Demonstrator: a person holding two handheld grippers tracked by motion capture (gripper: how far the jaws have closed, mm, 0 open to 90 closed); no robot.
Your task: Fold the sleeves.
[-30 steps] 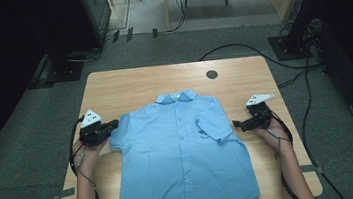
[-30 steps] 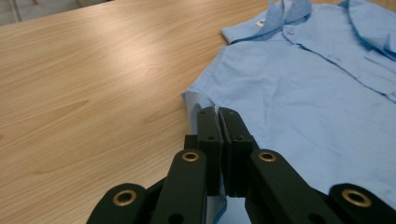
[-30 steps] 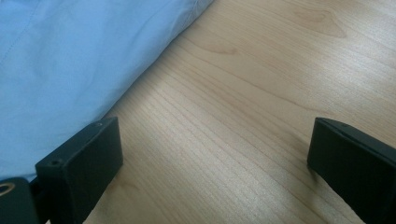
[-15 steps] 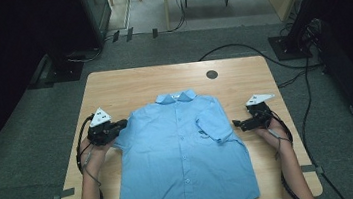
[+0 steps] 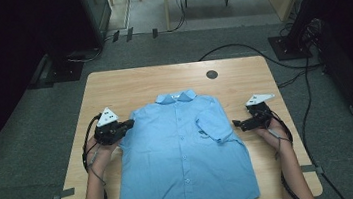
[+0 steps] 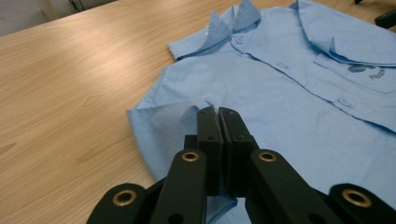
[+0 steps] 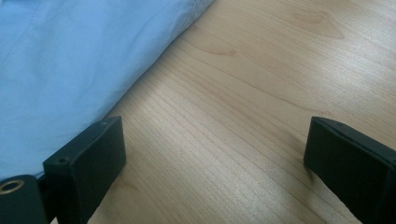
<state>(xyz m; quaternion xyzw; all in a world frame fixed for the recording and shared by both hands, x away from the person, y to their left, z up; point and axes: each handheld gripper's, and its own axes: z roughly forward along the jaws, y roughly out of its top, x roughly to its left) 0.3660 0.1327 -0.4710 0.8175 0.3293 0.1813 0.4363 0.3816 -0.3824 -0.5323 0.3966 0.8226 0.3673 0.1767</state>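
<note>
A light blue short-sleeved shirt [image 5: 185, 154] lies buttoned and face up on the wooden table [image 5: 137, 84], collar at the far side. My left gripper [image 5: 128, 125] is shut on the edge of the shirt's left sleeve; in the left gripper view the black jaws [image 6: 218, 112] meet with blue cloth [image 6: 159, 126] pinched between them. The shirt's right sleeve [image 5: 212, 123] is folded in over the chest. My right gripper [image 5: 236, 123] rests beside the shirt's right edge. Its jaws [image 7: 215, 140] stand wide open over bare wood, with the shirt [image 7: 70, 60] just left of them.
A small black round cap [image 5: 212, 74] sits in the table top behind the collar. Bare wood runs along the far side and both side edges of the table. Cables [image 5: 239, 47] lie on the grey carpet behind, near dark furniture.
My left gripper has moved right, toward the shirt's body, taking the left sleeve with it. The right gripper has stayed in place.
</note>
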